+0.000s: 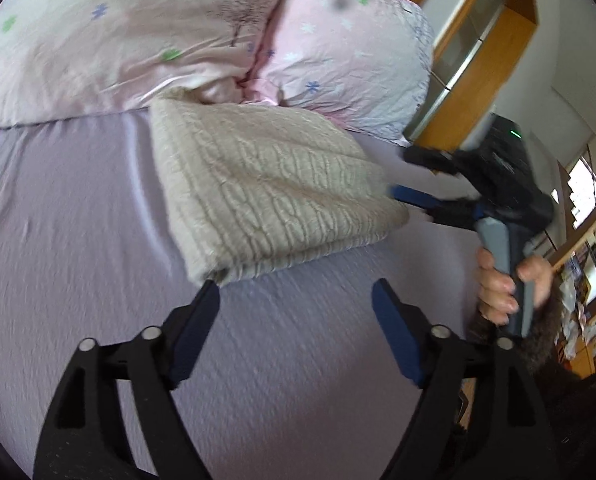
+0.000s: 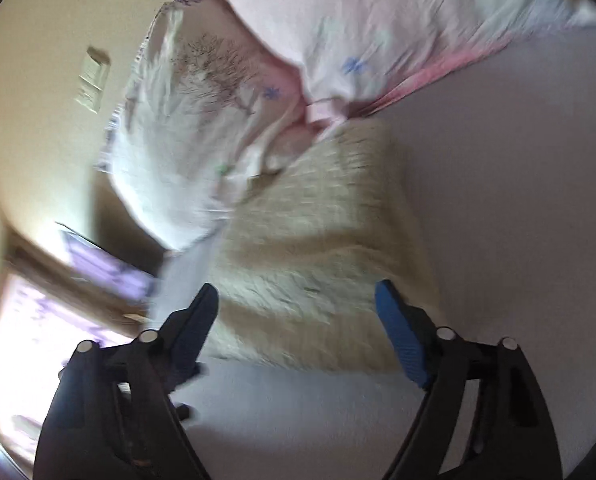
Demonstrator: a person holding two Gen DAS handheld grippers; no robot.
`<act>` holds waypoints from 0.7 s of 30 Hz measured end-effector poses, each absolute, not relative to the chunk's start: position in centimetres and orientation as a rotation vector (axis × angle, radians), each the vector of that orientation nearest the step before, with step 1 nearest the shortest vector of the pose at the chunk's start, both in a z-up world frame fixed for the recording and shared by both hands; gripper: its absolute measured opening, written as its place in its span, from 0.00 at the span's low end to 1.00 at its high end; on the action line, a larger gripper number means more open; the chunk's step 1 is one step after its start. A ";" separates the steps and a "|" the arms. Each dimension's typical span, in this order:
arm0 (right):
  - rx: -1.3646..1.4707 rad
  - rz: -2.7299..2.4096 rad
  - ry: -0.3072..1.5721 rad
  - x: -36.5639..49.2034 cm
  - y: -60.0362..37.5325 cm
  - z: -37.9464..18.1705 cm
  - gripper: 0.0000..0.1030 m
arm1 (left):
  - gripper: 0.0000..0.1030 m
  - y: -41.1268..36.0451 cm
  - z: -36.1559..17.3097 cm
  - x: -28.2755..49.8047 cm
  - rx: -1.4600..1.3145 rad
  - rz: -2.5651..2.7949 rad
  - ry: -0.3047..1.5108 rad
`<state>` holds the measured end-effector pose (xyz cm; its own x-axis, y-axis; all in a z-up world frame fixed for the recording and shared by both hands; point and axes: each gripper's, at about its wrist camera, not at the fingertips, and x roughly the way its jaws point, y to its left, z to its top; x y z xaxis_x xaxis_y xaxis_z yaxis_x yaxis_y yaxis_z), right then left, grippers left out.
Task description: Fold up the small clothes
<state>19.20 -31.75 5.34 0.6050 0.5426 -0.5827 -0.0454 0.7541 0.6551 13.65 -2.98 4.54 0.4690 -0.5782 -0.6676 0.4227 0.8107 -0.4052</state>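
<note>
A folded beige knitted garment (image 1: 265,188) lies on the lilac bed sheet (image 1: 77,240), its far edge against the pink duvet. My left gripper (image 1: 295,292) is open and empty, just short of the garment's near corner. My right gripper (image 2: 298,292) is open and empty, its fingers over the near edge of the same garment (image 2: 322,248). In the left wrist view the right gripper (image 1: 410,196) shows at the garment's right edge, held by a hand (image 1: 502,284).
A crumpled pink flowered duvet (image 1: 177,36) is heaped along the far side of the bed; it also shows in the right wrist view (image 2: 338,32). Wooden shelving (image 1: 478,52) and a window (image 1: 586,192) stand to the right. The sheet (image 2: 518,200) spreads beside the garment.
</note>
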 end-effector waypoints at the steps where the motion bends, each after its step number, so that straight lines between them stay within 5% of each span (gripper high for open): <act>1: 0.630 0.347 0.854 18.3 -32.0 5.5 0.96 | 0.82 -2.9 4.5 13.6 -0.203 -0.609 0.894; 8: 0.508 0.294 0.765 15.5 -31.4 6.5 0.99 | 0.98 -3.3 4.7 13.7 -0.179 -0.418 0.907; 12: 0.643 0.421 0.656 17.5 -32.2 8.1 0.99 | 0.98 -2.7 4.2 14.2 -0.206 -0.401 0.918; 16: 0.625 0.303 0.756 23.1 -32.1 7.8 0.96 | 0.98 -2.0 3.6 14.5 -0.233 -0.395 0.929; 18: 0.575 0.222 0.842 26.0 -31.9 6.6 0.85 | 0.98 -2.0 3.4 14.5 -0.238 -0.393 0.932; 20: 0.571 0.249 0.933 28.0 -31.4 4.7 0.63 | 0.98 -2.0 3.1 14.6 -0.238 -0.396 0.936; 21: 0.558 0.260 0.958 28.7 -31.2 3.9 0.27 | 0.98 -2.1 3.1 14.7 -0.237 -0.397 0.937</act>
